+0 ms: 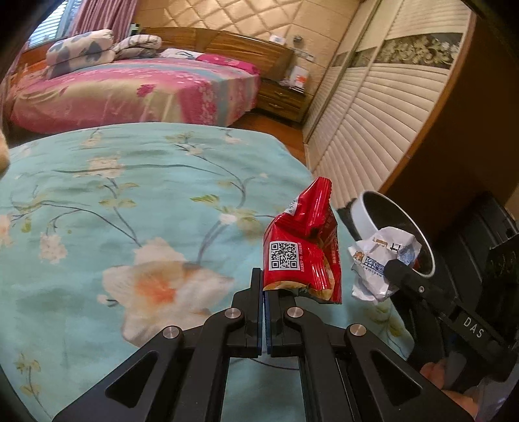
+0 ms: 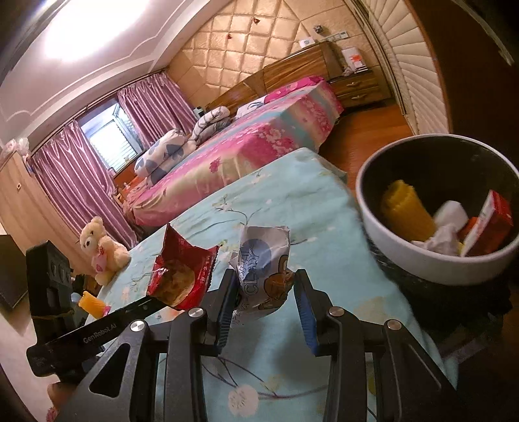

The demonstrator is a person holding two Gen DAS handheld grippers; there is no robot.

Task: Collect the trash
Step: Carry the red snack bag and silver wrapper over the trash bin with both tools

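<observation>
a home bedroom is shown. a made bed (image 1: 129,94) with pink floral sheet and folded quilt (image 1: 81,52) is seen against a padded wall (image 1: 227,16); a wooden nightstand (image 1: 282,97), purple curtains (image 2: 152,107), a slatted wardrobe (image 1: 373,107) and a teddy bear (image 2: 100,250) are included.

Two wrappers (image 2: 181,272), one bin (image 2: 389,233), one teddy bear (image 2: 100,250), two beds (image 2: 259,142).
</observation>
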